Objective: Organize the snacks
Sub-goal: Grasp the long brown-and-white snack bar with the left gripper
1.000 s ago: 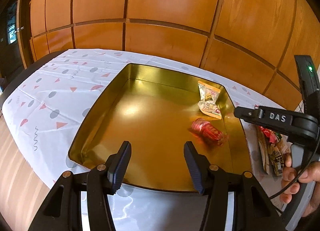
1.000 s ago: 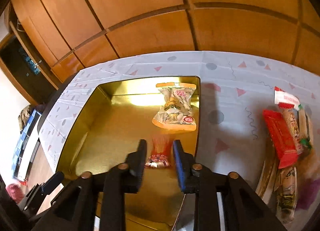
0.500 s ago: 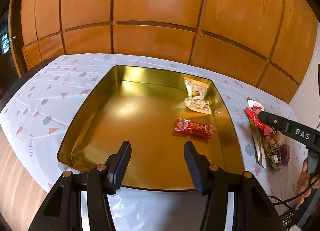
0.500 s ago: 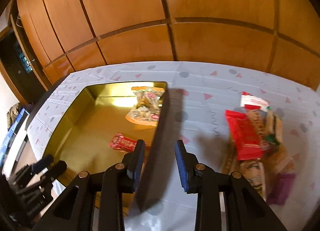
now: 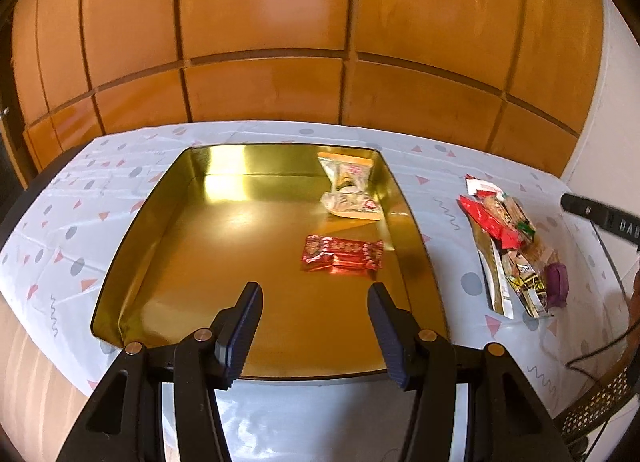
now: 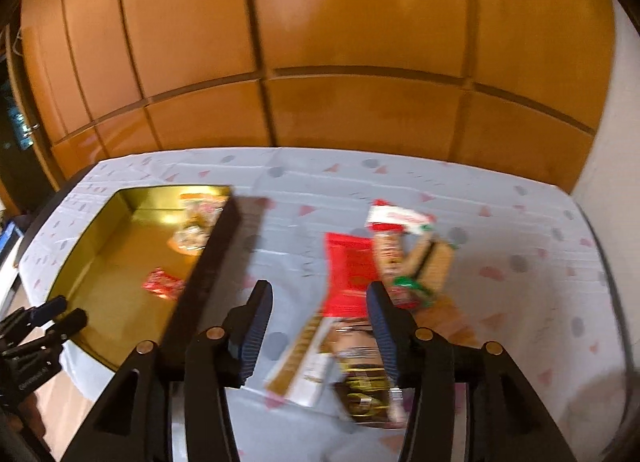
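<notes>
Wood panelling backs the counter (image 5: 248,138), where a gold tray (image 5: 132,230) holds a red snack packet (image 5: 342,258) and a pale one (image 5: 350,192) — other snacks (image 6: 384,262) lie piled beside it. Left gripper (image 5: 314,332) fingers stand wide and empty over the tray; right gripper (image 6: 318,332) fingers are opening over the pile, gripping nothing.

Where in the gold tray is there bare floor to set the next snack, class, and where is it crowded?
The gold tray is bare across its left half and near edge. Its right side holds the orange-edged packet and the red packet. The snack pile crowds the tablecloth right of the tray.
</notes>
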